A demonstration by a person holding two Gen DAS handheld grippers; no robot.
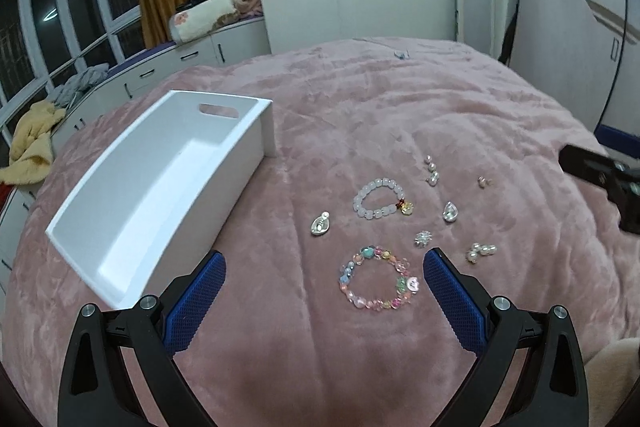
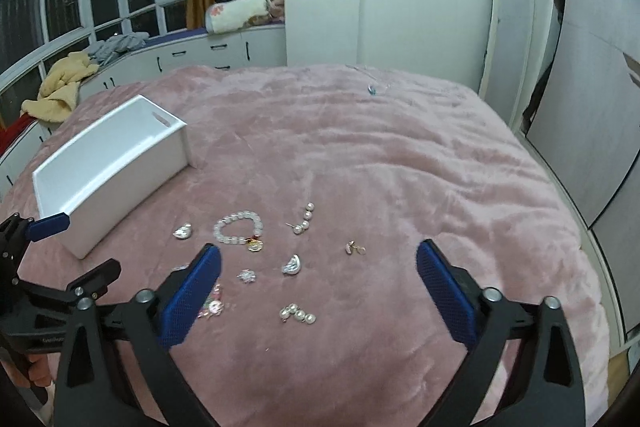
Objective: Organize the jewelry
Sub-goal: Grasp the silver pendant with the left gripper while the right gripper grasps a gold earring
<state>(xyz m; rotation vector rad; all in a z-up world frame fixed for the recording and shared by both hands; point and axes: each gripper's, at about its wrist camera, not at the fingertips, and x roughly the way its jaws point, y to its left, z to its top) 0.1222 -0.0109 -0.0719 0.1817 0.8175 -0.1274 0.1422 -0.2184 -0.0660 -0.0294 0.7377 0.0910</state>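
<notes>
Jewelry lies on a pink blanket (image 1: 360,115). A colourful bead bracelet (image 1: 378,277) lies between the fingers of my open left gripper (image 1: 324,267); it is half hidden in the right wrist view (image 2: 214,303). A pale bead bracelet (image 1: 378,203) with a gold charm, silver drop earrings (image 1: 320,225) (image 1: 451,213), pearl earrings (image 1: 432,169) (image 1: 480,251), a sparkly stud (image 1: 423,239) and a small stud (image 1: 483,181) lie around it. An empty white box (image 1: 160,187) stands to the left. My right gripper (image 2: 318,263) is open above the pearl earring (image 2: 298,314).
The bed's blanket stretches far back, with a small blue item (image 2: 372,89) near its far edge. White cabinets (image 2: 224,51) with clothes run along the windows at the left. A wardrobe and a mirror (image 2: 508,27) stand at the right.
</notes>
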